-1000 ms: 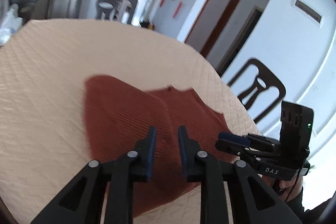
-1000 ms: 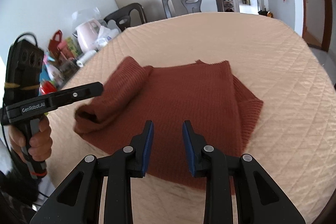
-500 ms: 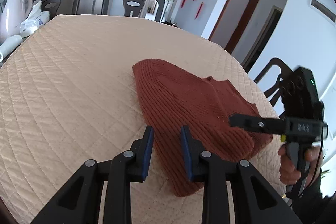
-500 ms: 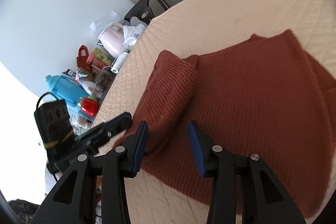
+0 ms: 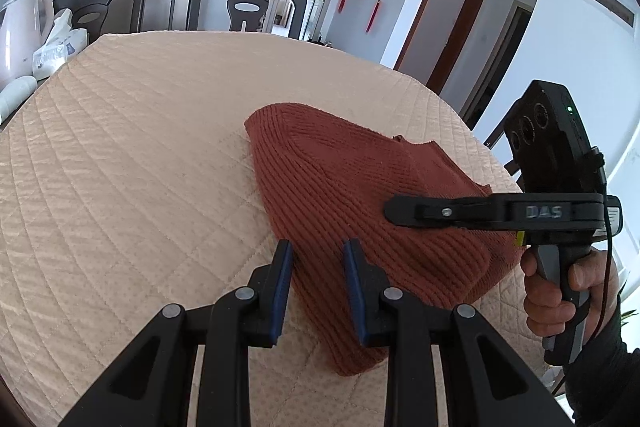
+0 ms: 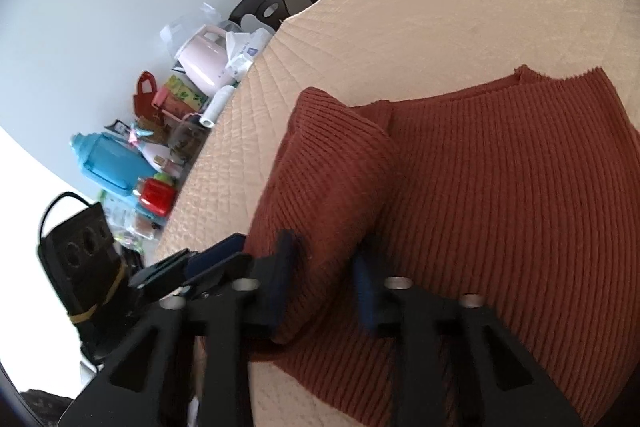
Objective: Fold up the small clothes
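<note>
A rust-red knitted sweater (image 5: 360,211) lies on a big table with a tan quilted cover (image 5: 132,155). One side of the sweater is folded over on itself and makes a thick roll (image 6: 332,171). The left gripper (image 5: 318,259) sits low at the near edge of the sweater. Its blue-tipped fingers (image 5: 283,267) stand a little apart, with knit showing in the gap, but I cannot tell if they press on it. The right gripper (image 6: 326,267) has just been closing its jaws. Its fingers (image 6: 286,251) are now on both sides of the folded roll, and the knit bunches up between them. In the left view, a hand (image 5: 560,291) holds the right gripper's handle over the sweater.
</note>
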A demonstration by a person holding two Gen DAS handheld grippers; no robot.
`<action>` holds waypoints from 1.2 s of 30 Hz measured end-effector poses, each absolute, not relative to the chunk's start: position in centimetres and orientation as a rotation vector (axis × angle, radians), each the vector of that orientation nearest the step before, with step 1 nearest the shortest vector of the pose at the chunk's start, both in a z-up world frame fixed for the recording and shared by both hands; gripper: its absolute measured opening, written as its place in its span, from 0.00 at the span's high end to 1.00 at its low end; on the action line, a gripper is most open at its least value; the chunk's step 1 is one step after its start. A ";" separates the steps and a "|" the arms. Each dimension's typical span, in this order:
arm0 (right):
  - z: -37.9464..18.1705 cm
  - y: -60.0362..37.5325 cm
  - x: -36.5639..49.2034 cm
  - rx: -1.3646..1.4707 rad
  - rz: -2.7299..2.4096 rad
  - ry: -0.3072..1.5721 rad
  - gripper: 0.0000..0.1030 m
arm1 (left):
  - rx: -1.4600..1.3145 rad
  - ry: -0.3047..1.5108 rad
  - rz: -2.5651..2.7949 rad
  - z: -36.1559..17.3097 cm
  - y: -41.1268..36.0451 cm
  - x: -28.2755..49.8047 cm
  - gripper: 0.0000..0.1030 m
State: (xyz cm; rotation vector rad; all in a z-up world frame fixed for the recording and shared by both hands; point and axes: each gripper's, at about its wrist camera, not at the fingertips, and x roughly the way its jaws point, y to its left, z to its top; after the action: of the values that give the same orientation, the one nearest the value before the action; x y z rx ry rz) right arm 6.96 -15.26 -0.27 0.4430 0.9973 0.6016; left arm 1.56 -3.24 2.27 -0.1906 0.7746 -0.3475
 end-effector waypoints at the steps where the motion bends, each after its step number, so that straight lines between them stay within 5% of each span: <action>1: -0.3 -15.3 7.0 0.450 0.605 0.999 0.86 | -0.189 0.774 -0.347 2.4 -3.3 1.6 0.72; 36: 0.1 -29.7 1.8 0.493 0.319 0.856 0.90 | -0.049 0.770 -0.480 3.5 -11.2 3.8 0.71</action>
State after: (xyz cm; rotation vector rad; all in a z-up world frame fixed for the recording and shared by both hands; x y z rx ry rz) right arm 1.82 -29.74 0.13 0.4929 0.8559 0.3187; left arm 3.77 -11.19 3.48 -0.0487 0.7697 -0.4800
